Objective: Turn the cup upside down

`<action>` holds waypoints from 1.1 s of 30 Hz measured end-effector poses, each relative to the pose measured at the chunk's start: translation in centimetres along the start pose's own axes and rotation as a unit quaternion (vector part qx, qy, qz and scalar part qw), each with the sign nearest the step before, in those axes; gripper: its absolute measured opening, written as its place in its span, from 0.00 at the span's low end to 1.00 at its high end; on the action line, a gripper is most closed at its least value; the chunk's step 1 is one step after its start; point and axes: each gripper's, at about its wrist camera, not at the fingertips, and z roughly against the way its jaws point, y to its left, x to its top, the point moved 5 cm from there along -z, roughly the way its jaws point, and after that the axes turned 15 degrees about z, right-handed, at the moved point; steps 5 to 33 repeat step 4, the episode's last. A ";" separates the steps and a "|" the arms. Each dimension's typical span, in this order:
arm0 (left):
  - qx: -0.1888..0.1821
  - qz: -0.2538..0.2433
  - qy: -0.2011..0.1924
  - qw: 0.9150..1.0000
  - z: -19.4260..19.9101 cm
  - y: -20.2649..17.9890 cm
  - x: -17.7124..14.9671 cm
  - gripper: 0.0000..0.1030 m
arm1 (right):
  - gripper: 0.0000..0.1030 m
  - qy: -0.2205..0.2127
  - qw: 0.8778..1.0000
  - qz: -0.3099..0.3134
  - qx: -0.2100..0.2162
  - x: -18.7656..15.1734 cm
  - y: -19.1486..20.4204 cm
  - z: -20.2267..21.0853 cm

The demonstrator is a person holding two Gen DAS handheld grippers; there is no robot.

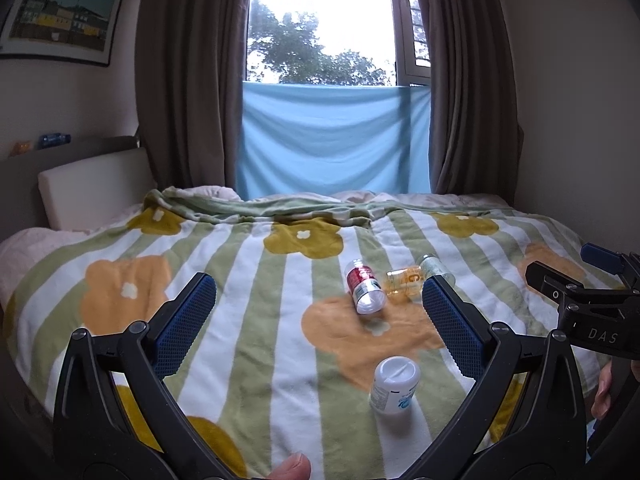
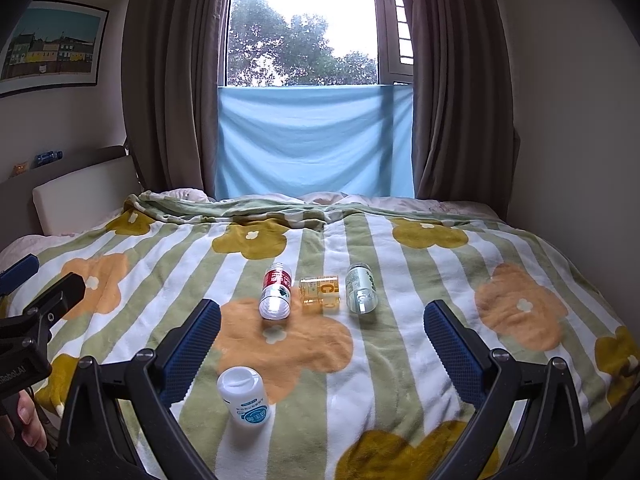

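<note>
Nearest the cameras, both grippers hang over the bed with jaws spread wide, gripping nothing: left gripper (image 1: 320, 320), right gripper (image 2: 322, 344). Blue ribbed pads (image 2: 192, 356) face inward. A thumb tip (image 1: 292, 468) shows at the bottom edge of the left view; part of a hand (image 2: 28, 420) sits low left in the right view. Just ahead, on the flowered blanket (image 2: 400, 360), stands a white bottle (image 2: 244, 396), base up, slightly tilted, below and between the left gripper's pads and just beside the right gripper's left pad. Farther out, three small containers lie on their sides in a row, close together: red-label bottle (image 2: 276, 290), amber bottle (image 2: 320, 290) touching or nearly touching it, and a clear cup (image 2: 361, 288) to the right, open end toward the camera, can't tell if it touches the amber one. Beyond: rumpled blanket edge, headboard (image 2: 80, 196) left, blue cloth (image 2: 316, 140) under the window (image 2: 304, 20), brown curtains (image 2: 172, 80), framed picture (image 2: 52, 44) on the left wall.
</note>
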 end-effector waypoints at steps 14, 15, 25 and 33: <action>-0.005 0.011 0.004 1.000 -0.1 0.2 0.0 1.00 | 0.99 -0.001 1.000 0.000 0.001 0.0 -0.1 0.0; -0.005 0.011 0.004 1.000 -0.1 0.2 0.0 1.00 | 0.99 -0.001 1.000 0.000 0.001 0.0 -0.1 0.0; -0.005 0.011 0.004 1.000 -0.1 0.2 0.0 1.00 | 0.99 -0.001 1.000 0.000 0.001 0.0 -0.1 0.0; -0.005 0.011 0.004 1.000 -0.1 0.2 0.0 1.00 | 0.99 -0.001 1.000 0.000 0.001 0.0 -0.1 0.0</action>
